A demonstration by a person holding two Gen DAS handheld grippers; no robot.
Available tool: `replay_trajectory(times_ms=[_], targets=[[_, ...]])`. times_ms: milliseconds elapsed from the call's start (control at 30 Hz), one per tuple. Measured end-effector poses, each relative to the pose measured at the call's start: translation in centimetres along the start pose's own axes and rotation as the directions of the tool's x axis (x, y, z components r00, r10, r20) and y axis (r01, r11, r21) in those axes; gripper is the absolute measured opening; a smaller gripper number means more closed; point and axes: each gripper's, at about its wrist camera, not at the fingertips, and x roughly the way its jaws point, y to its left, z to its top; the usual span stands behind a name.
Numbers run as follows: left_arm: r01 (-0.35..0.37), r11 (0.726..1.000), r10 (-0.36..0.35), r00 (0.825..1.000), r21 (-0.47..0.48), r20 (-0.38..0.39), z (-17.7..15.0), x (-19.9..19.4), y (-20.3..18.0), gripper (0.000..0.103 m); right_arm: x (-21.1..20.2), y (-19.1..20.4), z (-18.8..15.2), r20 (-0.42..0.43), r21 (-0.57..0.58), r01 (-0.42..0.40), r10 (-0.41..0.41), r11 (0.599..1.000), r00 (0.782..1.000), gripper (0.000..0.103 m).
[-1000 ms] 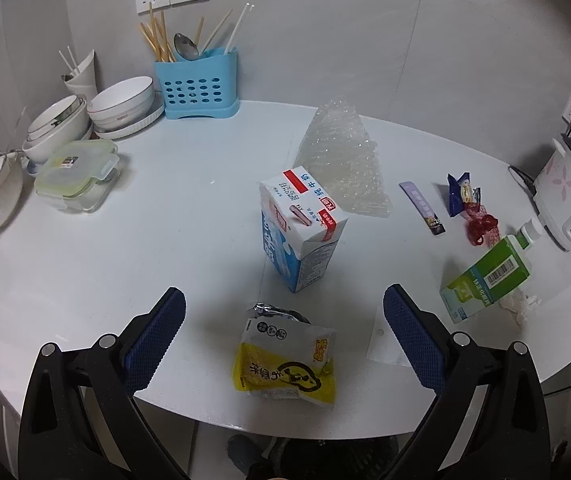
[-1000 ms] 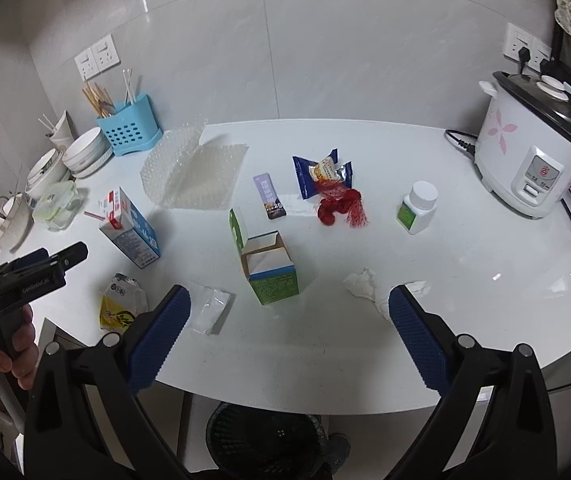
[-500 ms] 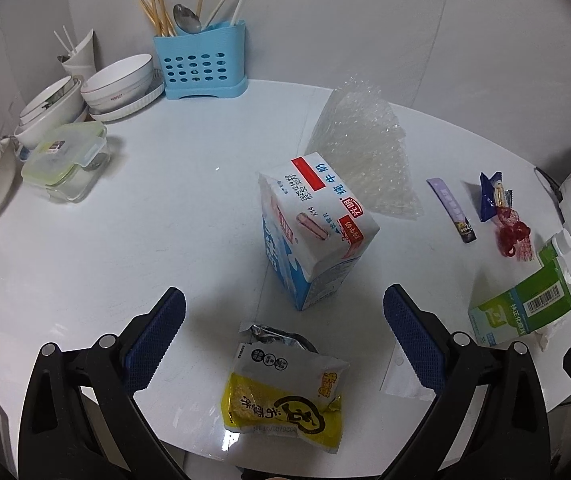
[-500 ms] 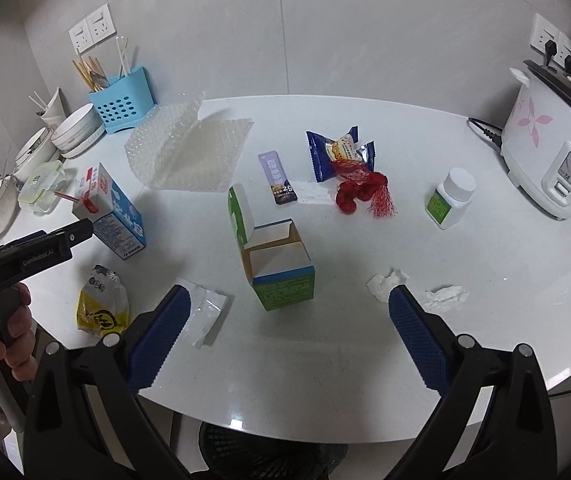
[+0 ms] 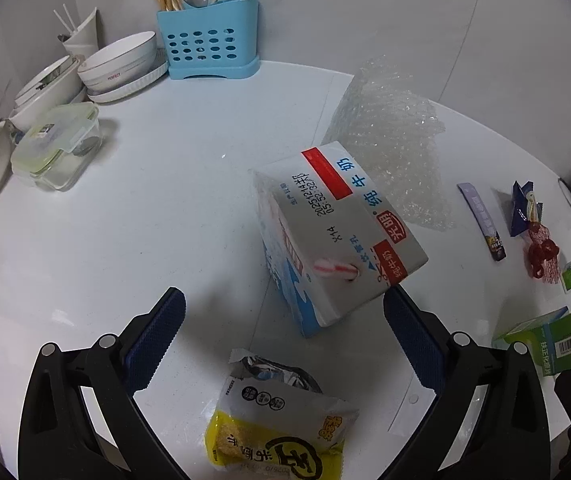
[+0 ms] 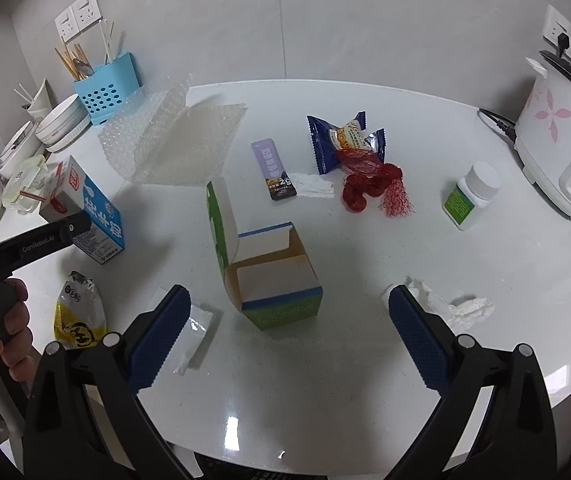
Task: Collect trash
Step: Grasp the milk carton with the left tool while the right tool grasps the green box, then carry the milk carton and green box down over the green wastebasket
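While both pairs of jaws stand wide and hold nothing, the left gripper [image 5: 283, 338] hovers over the white counter [image 5: 165, 220] with a blue-and-white milk carton [image 5: 337, 236] standing just ahead of its jaws, nearer the right-hand finger, a striped straw [image 5: 335, 269] poking from the carton's top. Between those jaws and close to the camera lies a yellow snack packet [image 5: 281, 428], its torn end towards the carton. Beyond the carton sits a crumpled sheet of bubble wrap [image 5: 393, 140], and further off to the left of the jaws a blue cutlery holder [image 5: 209, 40] stands by stacked bowls [image 5: 119, 64]. The right gripper [image 6: 285, 338] hangs above an open green cardboard box [image 6: 261, 256], which lies just ahead of its jaws and between them. A clear plastic wrapper [image 6: 195, 334] lies beside its left-hand finger, and crumpled tissue [image 6: 455, 306] beside the right-hand one. Further ahead rest a purple sachet [image 6: 273, 170], a blue snack wrapper [image 6: 345, 140], red netting [image 6: 373, 182] and a white pill bottle [image 6: 469, 194].
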Motion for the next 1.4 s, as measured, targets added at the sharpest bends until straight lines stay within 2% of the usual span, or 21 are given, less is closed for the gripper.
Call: replay_trajectory(times_ms=[267,533,700,867,1033,1200,1400], targets=[[-0.007,1.000,0.007,1.000,-0.026,-0.010,1.0,1.4,-0.5,0.097,2.3,0.7,0.6,-0.016,-0.015,-0.002,0.002,1.000,1.000,0.092],[-0.081,0.991,0.078,0.997,-0.107,-0.029,1.6,2.8,-0.5,0.097,3.6,0.9,0.6,-0.025,-0.007,0.008,-0.008,1.000,1.000,0.091],[-0.108,0.987,0.106,0.994,-0.119,-0.021,2.0,2.8,-0.4,0.095,4.3,0.9,0.7,-0.033,-0.003,0.010,-0.010,1.000,0.999,0.080],[-0.094,0.990,0.089,0.995,-0.109,-0.050,2.1,3.2,-0.4,0.077,4.9,0.5,0.7,-0.046,0.017,-0.011,0.012,1.000,0.999,0.064],[-0.065,0.995,0.059,0.996,-0.077,-0.073,2.0,3.8,-0.7,0.049,5.1,0.6,0.9,-0.056,0.014,-0.015,0.015,1.000,0.998,0.053],[-0.054,0.997,0.050,0.996,-0.058,-0.069,1.9,3.6,-0.7,0.041,4.9,0.6,0.8,-0.059,0.008,-0.019,0.019,1.000,0.998,0.048],[-0.029,0.999,0.028,0.999,-0.014,-0.039,1.6,2.3,-1.1,0.040,4.5,0.4,0.6,-0.053,0.014,-0.019,0.020,1.000,0.998,0.047]])
